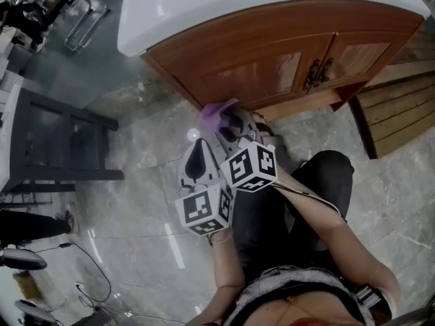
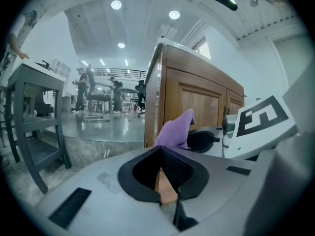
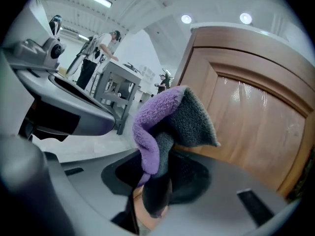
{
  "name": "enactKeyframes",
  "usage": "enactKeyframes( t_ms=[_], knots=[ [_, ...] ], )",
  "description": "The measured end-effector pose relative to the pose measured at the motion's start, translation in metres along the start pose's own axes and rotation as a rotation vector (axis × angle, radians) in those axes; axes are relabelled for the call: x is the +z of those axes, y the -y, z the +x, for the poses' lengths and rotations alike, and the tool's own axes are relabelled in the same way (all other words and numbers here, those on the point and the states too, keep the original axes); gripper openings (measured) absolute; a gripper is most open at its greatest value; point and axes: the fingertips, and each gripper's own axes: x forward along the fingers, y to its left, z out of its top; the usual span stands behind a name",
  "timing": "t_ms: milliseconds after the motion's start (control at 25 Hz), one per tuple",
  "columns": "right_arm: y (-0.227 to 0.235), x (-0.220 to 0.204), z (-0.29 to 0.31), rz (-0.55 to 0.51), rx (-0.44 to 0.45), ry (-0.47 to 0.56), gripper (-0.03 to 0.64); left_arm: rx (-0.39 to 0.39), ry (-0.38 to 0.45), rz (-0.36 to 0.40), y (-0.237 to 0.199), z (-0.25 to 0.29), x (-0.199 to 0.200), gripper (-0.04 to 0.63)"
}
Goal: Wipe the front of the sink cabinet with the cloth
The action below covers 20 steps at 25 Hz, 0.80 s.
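The sink cabinet (image 1: 272,60) is brown wood with two panelled doors, dark handles (image 1: 316,73) and a white basin top (image 1: 204,5). A purple and grey cloth (image 1: 216,114) hangs just in front of its left door, close to the lower edge. My right gripper (image 1: 230,122) is shut on the cloth (image 3: 167,117), which bunches up out of its jaws near the wood panel (image 3: 256,122). My left gripper (image 1: 197,151) sits beside and slightly behind it, jaws shut with nothing held. From the left gripper (image 2: 161,154) view, the cloth (image 2: 174,132) shows ahead against the cabinet (image 2: 197,102).
A dark metal shelf stand (image 1: 47,141) stands on the left of the grey marble floor. Wooden slats (image 1: 394,114) lie to the cabinet's right. Cables (image 1: 81,263) trail at lower left. The person's dark-trousered knee (image 1: 326,175) is under the grippers. People stand far off (image 2: 83,87).
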Motion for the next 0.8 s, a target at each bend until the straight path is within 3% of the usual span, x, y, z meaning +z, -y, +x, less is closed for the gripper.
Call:
enactKeyframes(
  t_ms=[800],
  knots=[
    [0.016,-0.019,-0.007,0.021,-0.03,-0.035,0.176,-0.036,-0.019,-0.013,0.013,0.018,-0.009,0.0]
  ],
)
